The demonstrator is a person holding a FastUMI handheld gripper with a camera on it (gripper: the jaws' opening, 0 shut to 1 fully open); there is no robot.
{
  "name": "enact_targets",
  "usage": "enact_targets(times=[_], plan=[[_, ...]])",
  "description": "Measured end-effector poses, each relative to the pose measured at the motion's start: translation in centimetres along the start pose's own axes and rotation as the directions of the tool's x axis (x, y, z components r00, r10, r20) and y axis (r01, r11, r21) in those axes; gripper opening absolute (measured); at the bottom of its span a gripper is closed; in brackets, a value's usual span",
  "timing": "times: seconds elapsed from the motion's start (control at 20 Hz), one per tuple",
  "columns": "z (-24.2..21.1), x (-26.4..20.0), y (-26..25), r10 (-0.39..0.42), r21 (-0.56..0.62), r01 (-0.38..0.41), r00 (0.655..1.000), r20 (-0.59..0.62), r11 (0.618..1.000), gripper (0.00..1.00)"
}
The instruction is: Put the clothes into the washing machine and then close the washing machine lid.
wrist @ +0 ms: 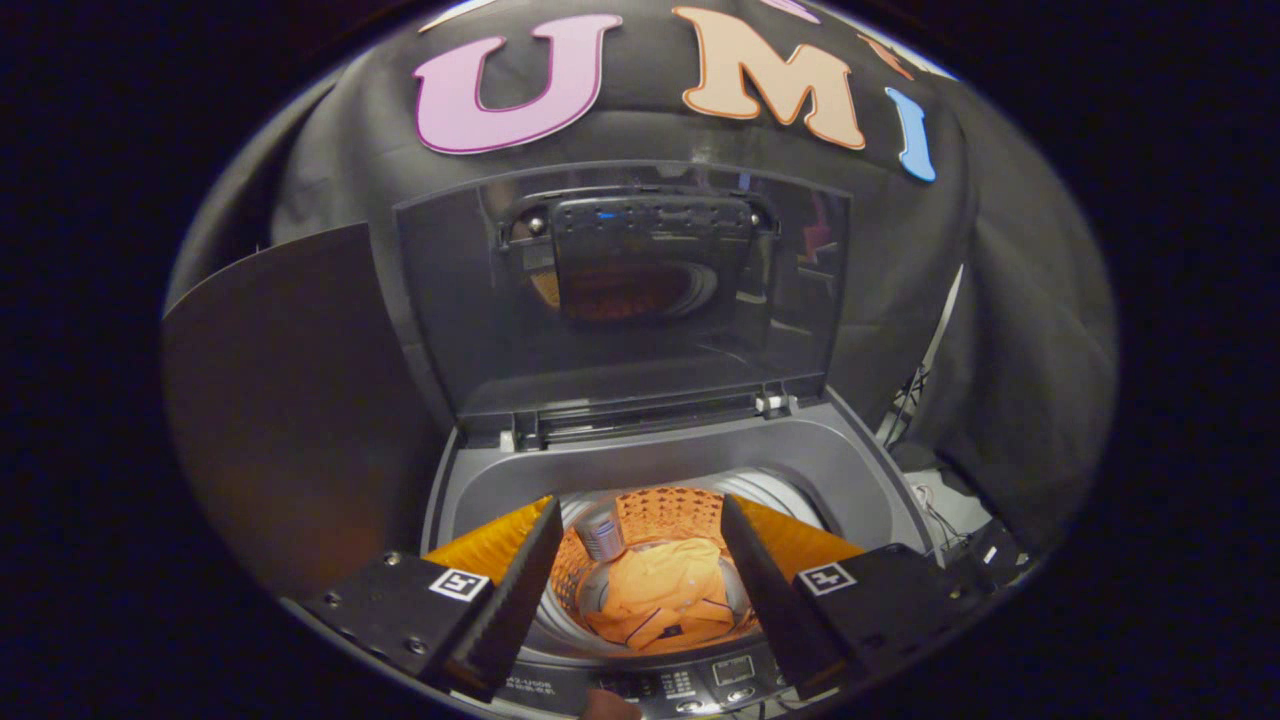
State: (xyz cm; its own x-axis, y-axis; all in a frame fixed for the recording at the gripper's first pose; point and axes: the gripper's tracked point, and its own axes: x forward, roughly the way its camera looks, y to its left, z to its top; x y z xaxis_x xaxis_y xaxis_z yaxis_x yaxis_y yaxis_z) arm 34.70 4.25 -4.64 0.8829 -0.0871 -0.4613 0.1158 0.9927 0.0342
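An orange garment lies at the bottom of the washing machine's drum, seen down through the gap between my fingers. My gripper hangs open above the drum's mouth, nothing held between its dark ridged fingers. The machine's lid stands upright and open beyond the drum, its dark glass reflecting the gripper. The grey top deck of the washing machine rings the opening.
The control panel with buttons and a small display runs along the machine's near edge, just below the fingers. A dark flat panel stands to the left of the machine. Cables and small gear lie to the right.
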Motion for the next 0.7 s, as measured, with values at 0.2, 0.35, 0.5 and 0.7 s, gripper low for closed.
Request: enact_targets(times=[0.2, 0.35, 0.5, 0.7], plan=[[2.2, -1.4, 0.4, 0.029, -0.074, -0.023, 0.997, 0.076, 0.997, 0.97], [4.7, -2.3, 0.3, 0.03, -0.12, -0.011, 0.987, 0.16, 0.993, 0.96], [6.2, -3.1, 0.5, 0.044, -0.178, -0.009, 0.98, 0.193, 0.984, 0.96], [9.4, -5.1, 0.7, 0.053, -0.203, 0.004, 0.96, 0.276, 0.979, 0.97]])
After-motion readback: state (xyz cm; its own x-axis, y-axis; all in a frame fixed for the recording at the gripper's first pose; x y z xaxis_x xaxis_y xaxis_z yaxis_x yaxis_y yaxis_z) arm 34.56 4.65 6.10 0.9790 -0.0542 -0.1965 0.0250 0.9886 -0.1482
